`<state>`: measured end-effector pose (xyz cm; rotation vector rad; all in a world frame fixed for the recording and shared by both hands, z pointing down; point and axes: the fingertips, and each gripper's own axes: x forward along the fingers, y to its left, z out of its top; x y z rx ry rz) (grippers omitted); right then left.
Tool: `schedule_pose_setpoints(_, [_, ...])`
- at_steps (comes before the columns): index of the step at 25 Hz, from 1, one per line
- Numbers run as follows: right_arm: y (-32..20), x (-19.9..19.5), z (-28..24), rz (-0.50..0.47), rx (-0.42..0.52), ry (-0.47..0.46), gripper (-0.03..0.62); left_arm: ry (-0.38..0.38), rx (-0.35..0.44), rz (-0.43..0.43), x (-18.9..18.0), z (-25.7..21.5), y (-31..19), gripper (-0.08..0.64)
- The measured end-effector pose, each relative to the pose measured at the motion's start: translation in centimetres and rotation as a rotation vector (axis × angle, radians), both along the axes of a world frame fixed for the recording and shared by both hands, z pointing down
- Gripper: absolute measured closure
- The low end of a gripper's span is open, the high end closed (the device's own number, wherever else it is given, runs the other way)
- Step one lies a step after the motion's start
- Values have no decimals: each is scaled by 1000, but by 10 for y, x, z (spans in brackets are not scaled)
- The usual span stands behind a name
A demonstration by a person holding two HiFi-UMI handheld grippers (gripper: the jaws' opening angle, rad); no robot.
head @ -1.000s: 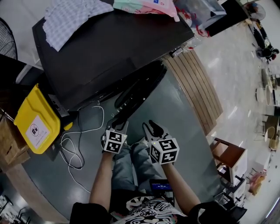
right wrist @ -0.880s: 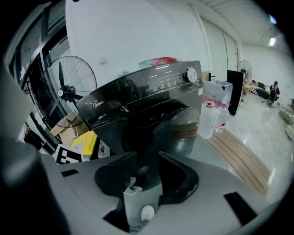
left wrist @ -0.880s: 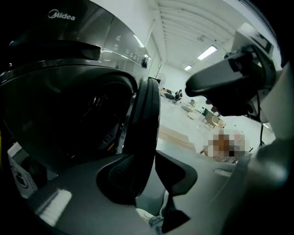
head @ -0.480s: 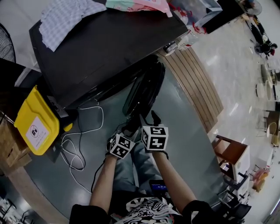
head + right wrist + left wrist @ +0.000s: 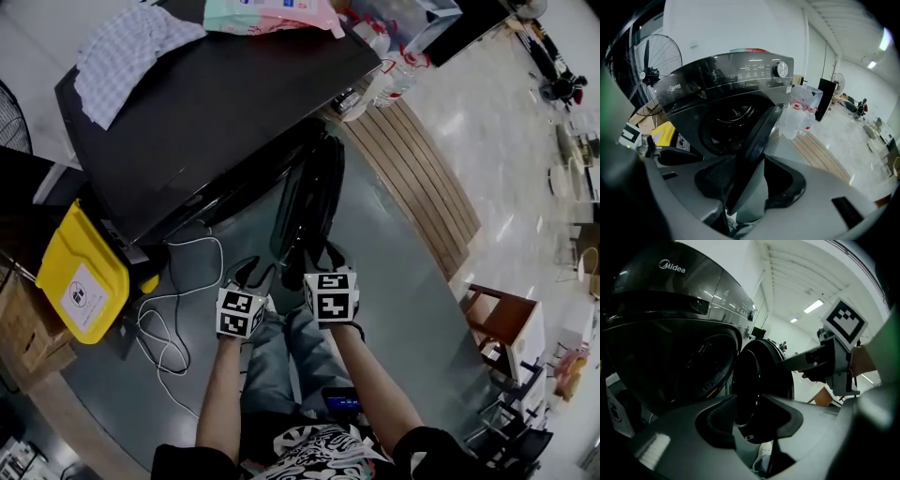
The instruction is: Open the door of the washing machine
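Standing on the floor ahead of the person: front-loading washing machine, dark casing. A checked cloth and a pink packet lie on its top surface.

Door: round, hinged, swung well out from the drum opening, seen edge-on.

Right hand-held gripper: jaws apart, straddling the door's free edge, not clenched on it; a gap shows beside one pad.

Left hand-held gripper: released, nothing between its jaws; the door shows beyond them. It is held just beside the right one.

Handling, as judged: the door is stiff and fairly heavy, and its glossy rim is likely slippery. It should swing on its hinge. Best taken at the outer rim opposite the hinge, hooked or pushed rather than pinched hard.

Writing: "Midea" on the upper front panel. Markings beside the knob are too small to read. The label on the yellow box is not legible.
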<state>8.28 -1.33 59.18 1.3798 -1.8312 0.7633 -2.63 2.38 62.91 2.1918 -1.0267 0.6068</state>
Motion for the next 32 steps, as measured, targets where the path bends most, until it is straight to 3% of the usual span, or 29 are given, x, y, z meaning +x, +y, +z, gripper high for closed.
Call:
schedule_pose_setpoints(10, [21, 63, 0, 51, -39, 40, 436, 14, 28, -43, 12, -15, -12, 405])
schedule_pose_setpoints(24, [20, 187, -5, 330, -9, 152, 462, -3, 28, -99, -5, -16, -21, 417])
schedule_pose_setpoints(32, [7, 231, -6, 441, 40, 233, 495, -36, 45, -129, -24, -12, -18, 433])
